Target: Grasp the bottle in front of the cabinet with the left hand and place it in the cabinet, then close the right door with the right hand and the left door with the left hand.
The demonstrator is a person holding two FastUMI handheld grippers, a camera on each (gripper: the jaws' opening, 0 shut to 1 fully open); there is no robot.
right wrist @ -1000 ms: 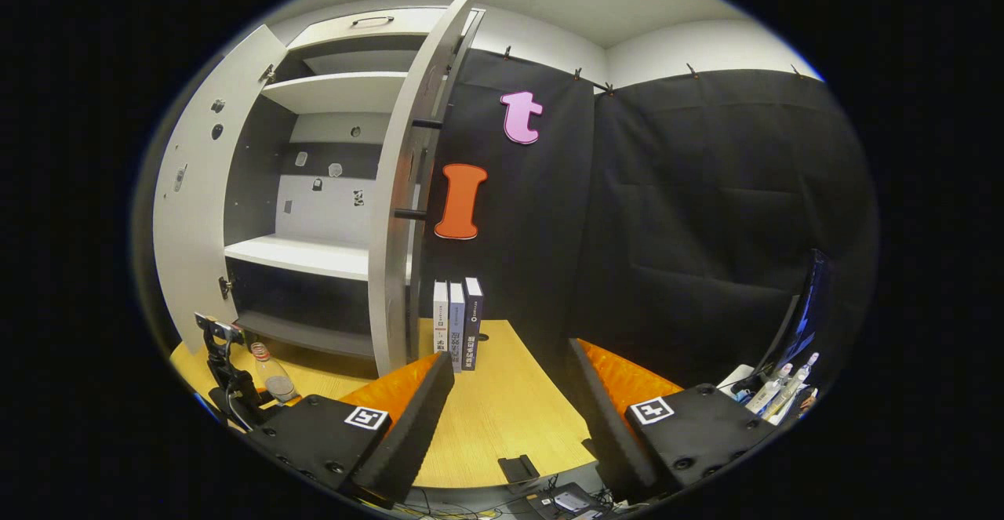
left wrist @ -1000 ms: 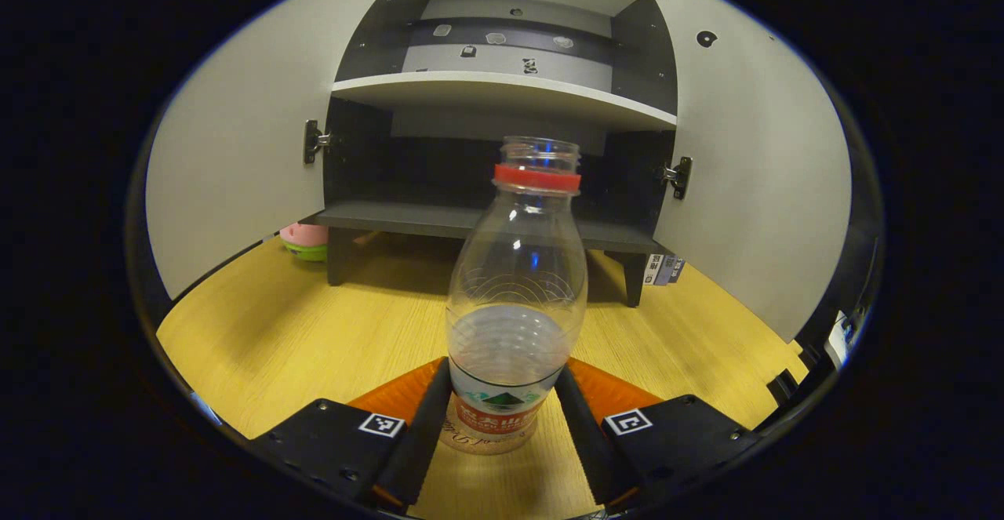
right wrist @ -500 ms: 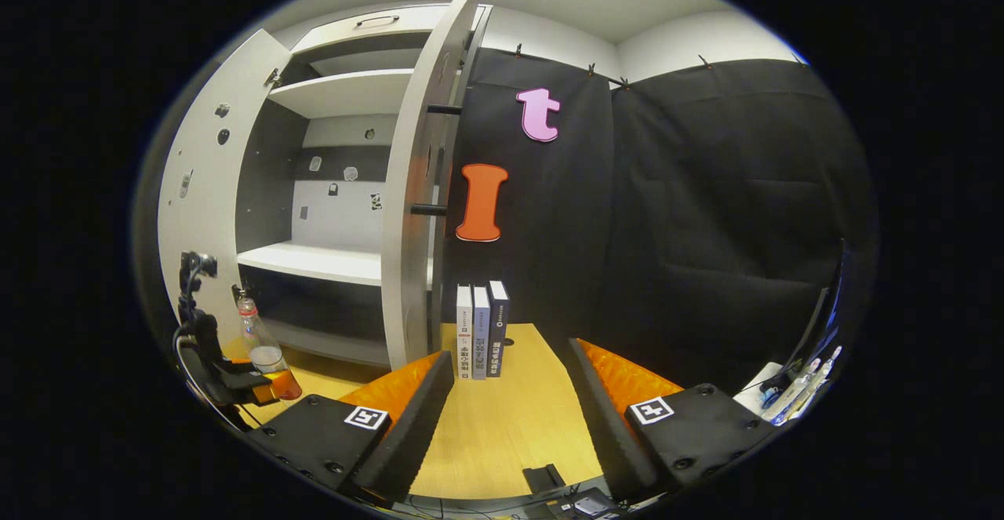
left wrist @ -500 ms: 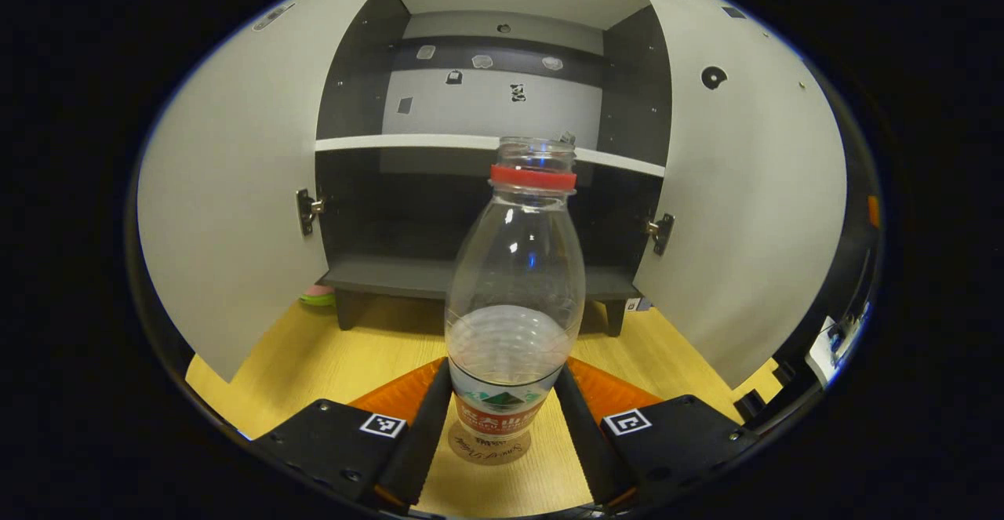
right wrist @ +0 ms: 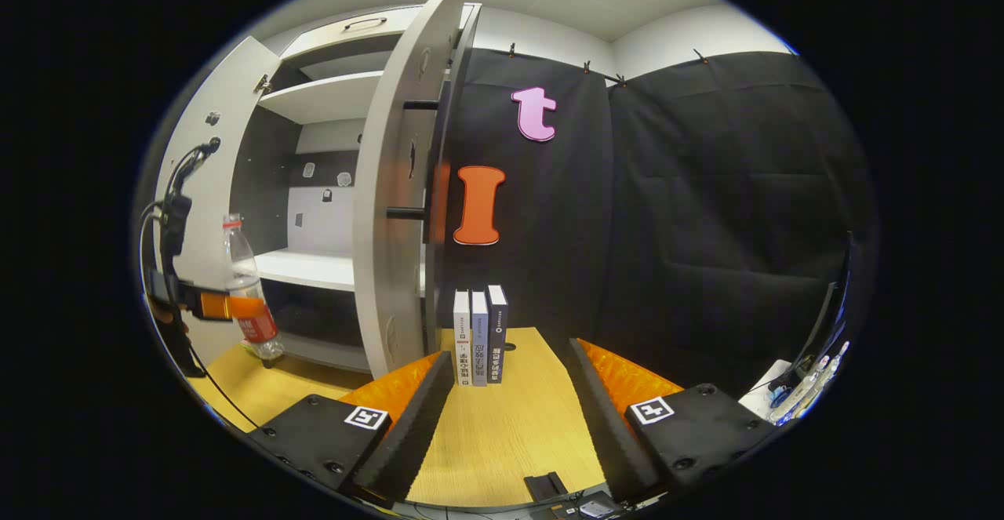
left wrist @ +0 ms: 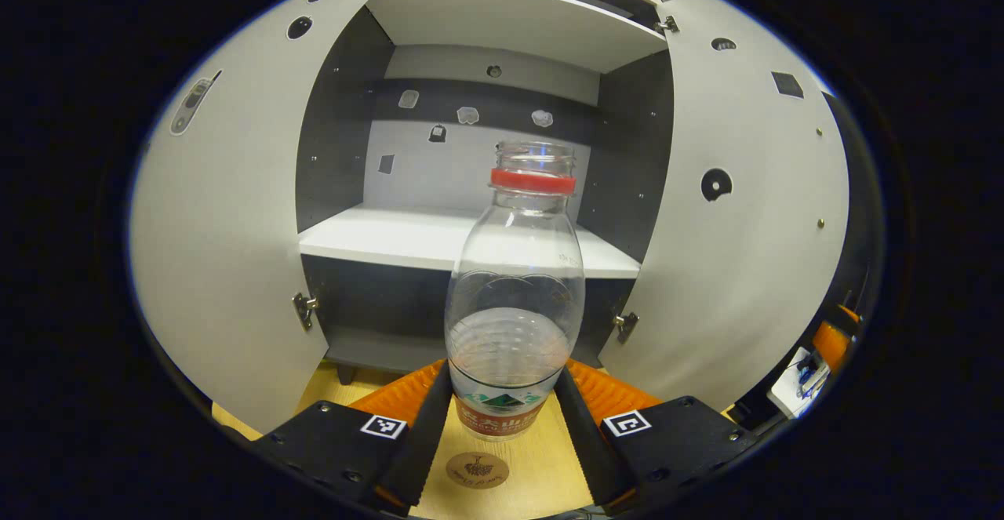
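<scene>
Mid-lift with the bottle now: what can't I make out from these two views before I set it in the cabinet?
- Left gripper view: the clear plastic bottle with the red neck ring hides part of the white shelf behind it.
- Same view: the left gripper covers the bottle's lower sides.
- Right gripper view: the open grey right door hides the cabinet's right interior.
- Labels on the three upright books are too small.

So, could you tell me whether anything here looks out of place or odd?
One thing: the bottle clamped in the left gripper has no cap, only its red neck ring, and holds some water. It is upright, nothing spilled. Both cabinet doors stand open, and the books stand straight.
</scene>
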